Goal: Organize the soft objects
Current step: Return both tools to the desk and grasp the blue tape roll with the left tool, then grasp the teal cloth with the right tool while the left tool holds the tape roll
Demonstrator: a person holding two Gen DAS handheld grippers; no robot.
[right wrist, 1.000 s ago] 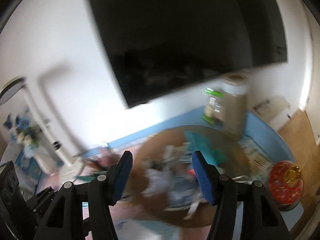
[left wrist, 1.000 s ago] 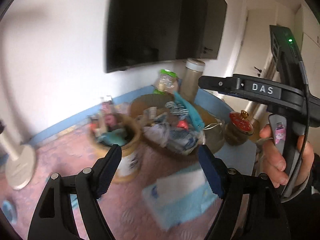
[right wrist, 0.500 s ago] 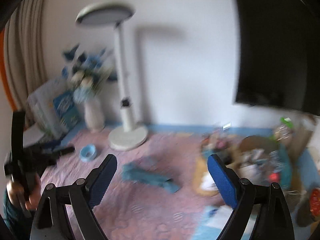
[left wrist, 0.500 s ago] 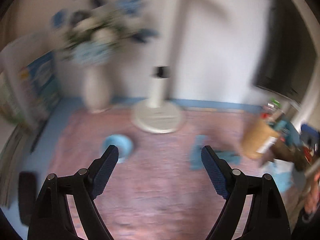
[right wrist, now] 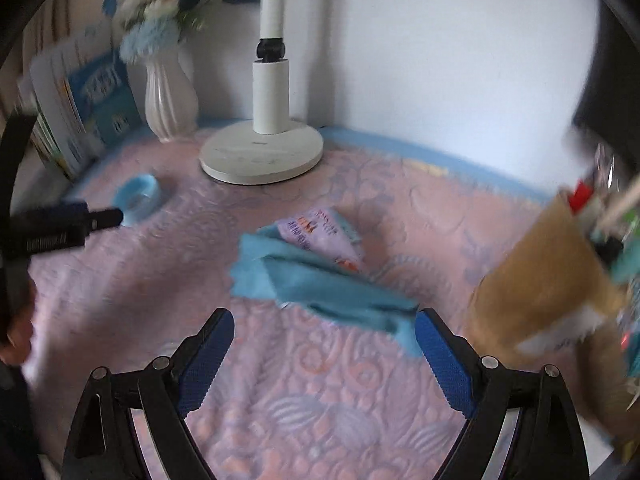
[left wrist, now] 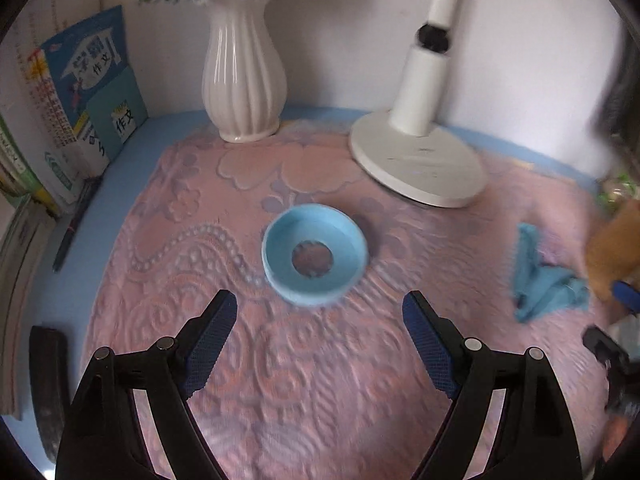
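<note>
The brown container (right wrist: 548,280) at the right edge of the right wrist view is smeared by motion, and its contents read only as coloured streaks. A blue cloth (right wrist: 320,284) covers part of a printed packet (right wrist: 324,236), whose lettering is too blurred to read. In the left wrist view, the vase (left wrist: 242,76) loses its flowers to the top edge, and what may be a dark screen (left wrist: 624,92) blurs at the right.

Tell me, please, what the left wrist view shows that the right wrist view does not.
Only the left wrist view shows the dark pen lying beside the books, and the hole in the blue ring's middle.

Only the right wrist view shows the printed packet tucked under the blue cloth, and the brown paper bag clearly.

Both show the white vase, lamp base, blue ring, books, blue cloth and pink mat.
</note>
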